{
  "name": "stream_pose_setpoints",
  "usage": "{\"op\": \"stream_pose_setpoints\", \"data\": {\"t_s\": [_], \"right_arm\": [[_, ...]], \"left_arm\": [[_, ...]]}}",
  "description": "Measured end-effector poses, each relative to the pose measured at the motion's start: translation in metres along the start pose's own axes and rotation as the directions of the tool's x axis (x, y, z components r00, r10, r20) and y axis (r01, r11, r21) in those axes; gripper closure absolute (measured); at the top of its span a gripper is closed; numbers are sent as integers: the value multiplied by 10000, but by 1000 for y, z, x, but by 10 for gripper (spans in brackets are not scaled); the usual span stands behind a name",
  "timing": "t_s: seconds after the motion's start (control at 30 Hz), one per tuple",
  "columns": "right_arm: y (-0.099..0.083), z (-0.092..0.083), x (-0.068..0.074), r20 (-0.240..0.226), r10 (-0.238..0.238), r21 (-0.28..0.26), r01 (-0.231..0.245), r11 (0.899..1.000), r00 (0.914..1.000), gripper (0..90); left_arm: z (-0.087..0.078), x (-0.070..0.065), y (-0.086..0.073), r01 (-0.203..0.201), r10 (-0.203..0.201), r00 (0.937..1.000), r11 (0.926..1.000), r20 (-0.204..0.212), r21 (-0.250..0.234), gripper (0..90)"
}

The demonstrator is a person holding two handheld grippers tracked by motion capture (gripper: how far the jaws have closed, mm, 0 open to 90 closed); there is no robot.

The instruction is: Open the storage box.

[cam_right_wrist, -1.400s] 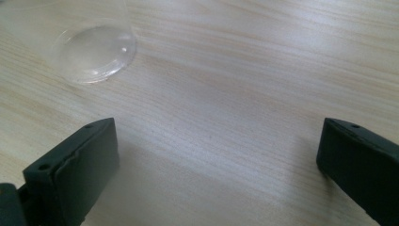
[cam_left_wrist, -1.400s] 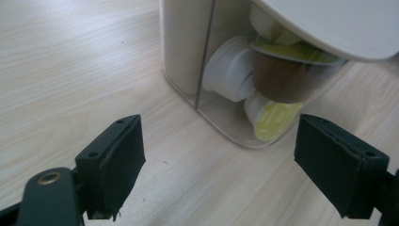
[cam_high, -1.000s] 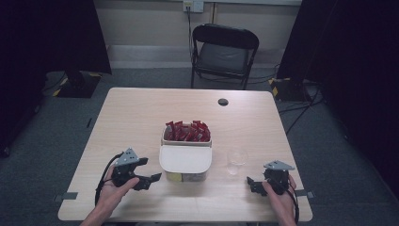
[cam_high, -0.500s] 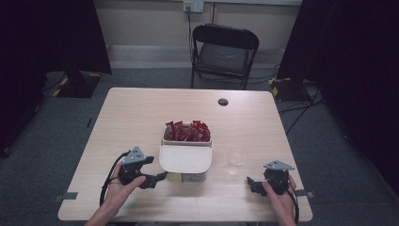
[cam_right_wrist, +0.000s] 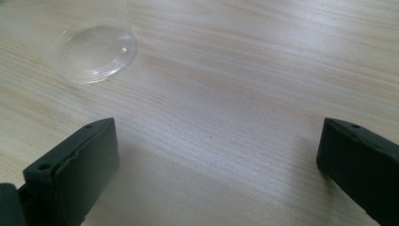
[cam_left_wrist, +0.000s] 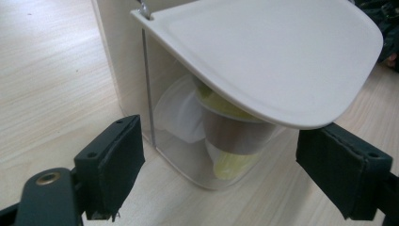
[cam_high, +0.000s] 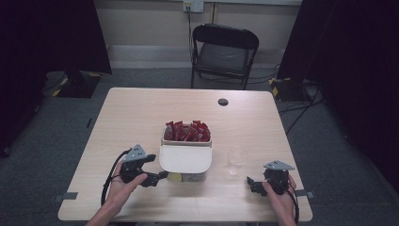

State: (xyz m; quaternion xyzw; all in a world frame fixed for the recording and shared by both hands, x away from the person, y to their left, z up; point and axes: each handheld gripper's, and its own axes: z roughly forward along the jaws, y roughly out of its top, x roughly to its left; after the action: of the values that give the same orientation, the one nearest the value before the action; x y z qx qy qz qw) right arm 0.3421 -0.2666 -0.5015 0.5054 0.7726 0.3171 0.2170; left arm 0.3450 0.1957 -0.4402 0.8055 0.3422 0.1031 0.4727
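- Two hand-held grippers sit at the near edge of the table, one in each of my hands, both with jaws spread wide and nothing between them.
- My left hand-held gripper points at the near left corner of the white box; its jaw tips are just beside the box, and I cannot tell whether they touch it.
- In the left gripper view that left hand-held gripper frames the box's clear front compartment, which lies straight ahead between the jaws, under the overhanging white lid.
- Inside that compartment I see stacked cups lying tilted, with yellow inside them.
- My right hand-held gripper rests near the right front corner of the table, well apart from the box.
- A clear plastic cup stands upright between the box and my right hand-held gripper; in the right gripper view its base lies ahead and off to the left of the jaws, not between them.
- Farther back, the open rear part of the box holds red packets standing on end.
- Beyond it, a small dark round thing lies near the far edge.
- A black folding chair stands behind the table.
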Motion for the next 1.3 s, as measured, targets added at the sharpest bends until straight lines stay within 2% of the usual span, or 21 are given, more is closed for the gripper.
{"op": "stream_pose_setpoints", "data": {"t_s": [0.23, 0.37, 0.4, 0.5, 0.77, 0.83, 1.3], "right_arm": [[0, 0, 0, 1, -3, 1, 3, 10000, 10000, 0], [0, 0, 0, 6, 13, -10, -13, 10000, 10000, 0], [0, 0, 0, 7, 3, -7, -3, 10000, 10000, 0], [0, 0, 0, 2, 10, -4, -10, 10000, 10000, 0], [0, 0, 0, 3, -2, 1, 2, 10000, 10000, 0], [0, 0, 0, -5, -4, -6, 4, 10000, 10000, 0], [0, 0, 0, -4, -2, -7, 2, 10000, 10000, 0]], "left_arm": [[-1, 0, 0, 10, -9, 10000, 10000, 63, -99, 156], [-2, 1, 3, -139, 139, 9998, 9999, 133, 17, 153], [-2, 1, 5, -68, 68, 9997, 10000, 230, -37, 152], [-4, 1, 8, -136, 138, 9998, 9998, 167, -134, 154], [-5, 1, 12, -1, 6, 9994, 9999, 349, -127, 155], [-6, 2, 14, -70, 72, 9993, 10000, 364, -54, 155], [-9, 4, 26, 52, -34, 9981, 9996, 620, -291, 155]]}}
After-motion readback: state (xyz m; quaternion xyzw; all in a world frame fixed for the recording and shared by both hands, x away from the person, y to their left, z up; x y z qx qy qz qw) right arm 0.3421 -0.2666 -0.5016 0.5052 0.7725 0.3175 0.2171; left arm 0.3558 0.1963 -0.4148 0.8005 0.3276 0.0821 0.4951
